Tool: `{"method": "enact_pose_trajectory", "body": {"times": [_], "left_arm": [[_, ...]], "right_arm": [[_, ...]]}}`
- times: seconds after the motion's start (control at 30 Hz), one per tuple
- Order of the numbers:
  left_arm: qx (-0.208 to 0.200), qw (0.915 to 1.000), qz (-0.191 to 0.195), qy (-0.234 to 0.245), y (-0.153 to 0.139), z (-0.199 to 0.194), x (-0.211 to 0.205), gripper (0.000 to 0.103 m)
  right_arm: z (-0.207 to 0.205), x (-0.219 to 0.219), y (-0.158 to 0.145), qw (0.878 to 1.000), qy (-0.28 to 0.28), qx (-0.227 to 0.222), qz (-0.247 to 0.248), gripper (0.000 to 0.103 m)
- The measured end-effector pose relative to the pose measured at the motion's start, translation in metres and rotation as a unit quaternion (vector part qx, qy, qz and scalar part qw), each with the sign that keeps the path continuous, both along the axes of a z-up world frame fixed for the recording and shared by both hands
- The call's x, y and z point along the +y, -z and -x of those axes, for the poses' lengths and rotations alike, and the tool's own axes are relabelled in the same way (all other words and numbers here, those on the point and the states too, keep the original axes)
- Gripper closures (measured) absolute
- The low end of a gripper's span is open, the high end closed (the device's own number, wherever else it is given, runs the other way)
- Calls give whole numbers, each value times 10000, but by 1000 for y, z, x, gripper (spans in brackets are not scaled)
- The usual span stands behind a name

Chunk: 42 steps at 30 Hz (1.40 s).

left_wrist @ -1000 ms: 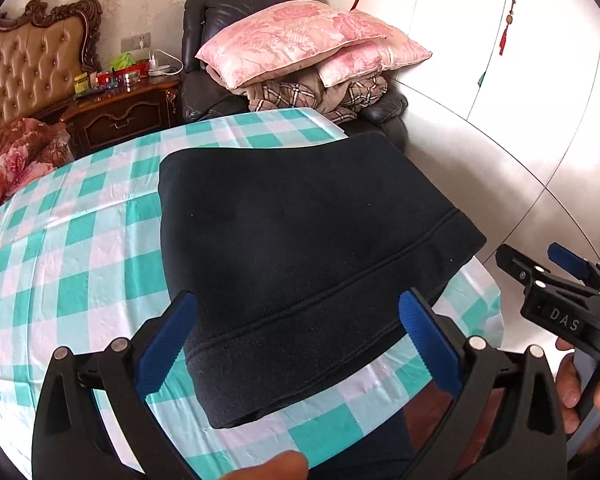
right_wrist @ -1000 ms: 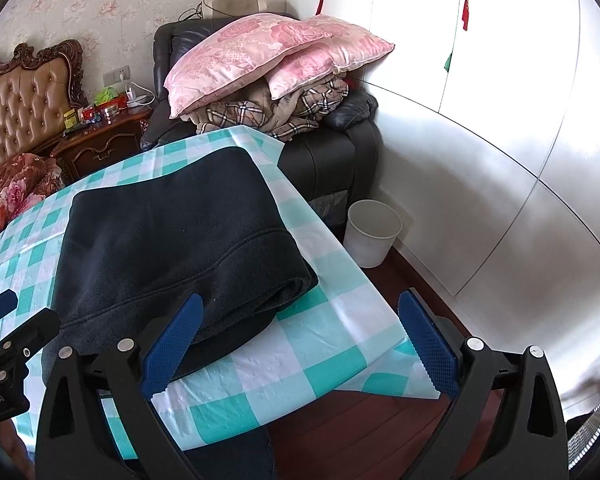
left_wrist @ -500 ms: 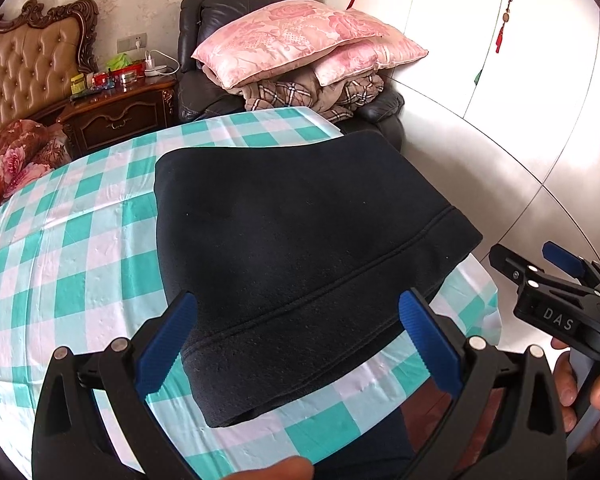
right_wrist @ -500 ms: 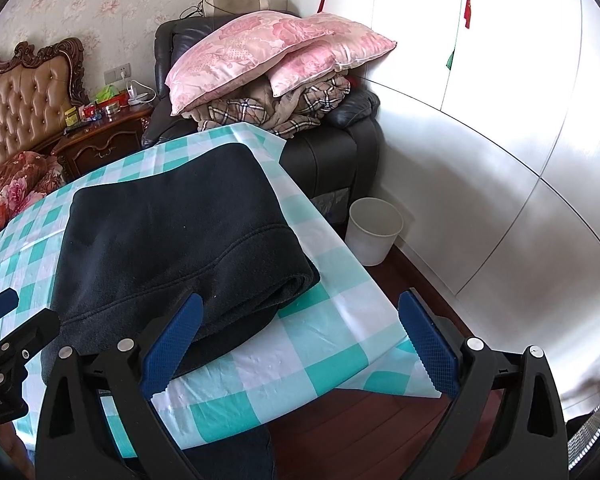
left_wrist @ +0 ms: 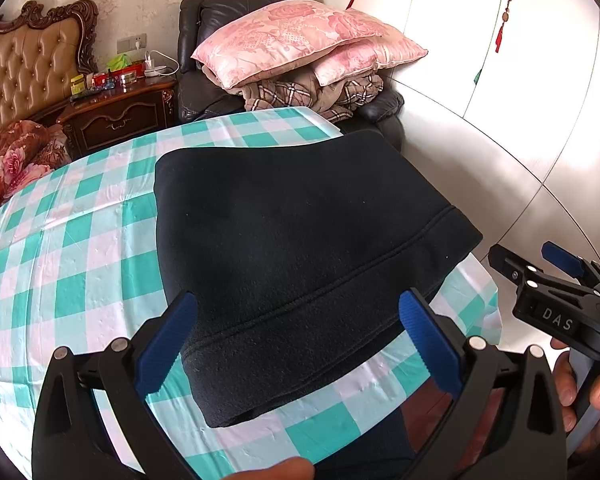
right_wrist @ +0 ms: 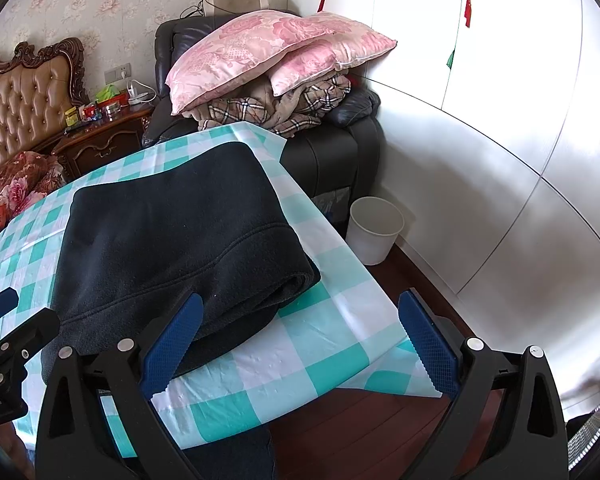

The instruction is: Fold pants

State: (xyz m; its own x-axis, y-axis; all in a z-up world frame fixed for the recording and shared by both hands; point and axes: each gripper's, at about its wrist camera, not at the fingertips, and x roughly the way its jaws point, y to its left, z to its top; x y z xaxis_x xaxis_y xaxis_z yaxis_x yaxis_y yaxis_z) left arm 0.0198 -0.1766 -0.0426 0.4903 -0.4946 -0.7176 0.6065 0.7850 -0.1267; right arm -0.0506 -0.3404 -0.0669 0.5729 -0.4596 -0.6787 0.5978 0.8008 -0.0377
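The dark navy pants point(left_wrist: 300, 248) lie folded into a thick rectangle on the teal-and-white checked table point(left_wrist: 80, 248); they also show in the right wrist view point(right_wrist: 172, 240). My left gripper point(left_wrist: 296, 340) is open and empty, held above the near edge of the fold. My right gripper point(right_wrist: 300, 340) is open and empty, off the table's right corner. The right gripper also shows at the right in the left wrist view point(left_wrist: 548, 276). The left gripper shows at the left edge in the right wrist view point(right_wrist: 8, 328).
A black armchair point(right_wrist: 332, 152) piled with pink pillows point(left_wrist: 292, 40) and blankets stands behind the table. A white bin point(right_wrist: 374, 230) sits on the floor to the right. A wooden nightstand point(left_wrist: 120, 116) and bed stand at the back left. White wardrobe doors line the right.
Both grippers have drawn back slightly from the folded pants; the pants lie still. Both stay open.
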Motion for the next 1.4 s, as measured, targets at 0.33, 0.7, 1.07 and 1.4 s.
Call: {"method": "enact_pose_trajectory", "body": {"times": [0.33,0.7,1.07,1.4], "left_arm": [[-12,10000,-3,-11,-1,1,-1,2],[-10,10000,-6,-13,0,1,0,2],[-9,10000,-7,-20,-1,1,0,2],[86,9996,207,190,-1,-2,-3,2]], "right_arm": [[-1,1,3,10000,-3,6,-12,8],[-1,2,3,10000,-2,11,-14,8],[-1,4,8,10000,-19,23,-31,8],[-2,7,12,10000,-58,15,-35,8]]}}
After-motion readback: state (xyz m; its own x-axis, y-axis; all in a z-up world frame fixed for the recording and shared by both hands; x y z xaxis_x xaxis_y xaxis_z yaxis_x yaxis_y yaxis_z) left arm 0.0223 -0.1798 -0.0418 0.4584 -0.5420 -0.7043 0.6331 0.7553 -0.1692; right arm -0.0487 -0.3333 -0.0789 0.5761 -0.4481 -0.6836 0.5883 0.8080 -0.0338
